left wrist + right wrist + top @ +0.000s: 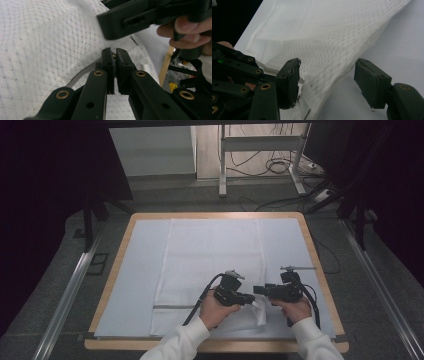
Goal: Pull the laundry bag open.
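now left gripper (248,297) jaws pinched shut on cloth (210,255) edge; right gripper (260,290) jaws wide open astride lifted edge. close squarely, beside left, before pulling.

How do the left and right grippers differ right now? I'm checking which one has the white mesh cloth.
The left gripper has its jaws shut, while the right gripper has its jaws wide open. The left gripper pinches the edge of the white mesh cloth; the right gripper only has the cloth lying between its open jaws, unpressed. Both are black, hand-held, and meet at the cloth's near right corner.
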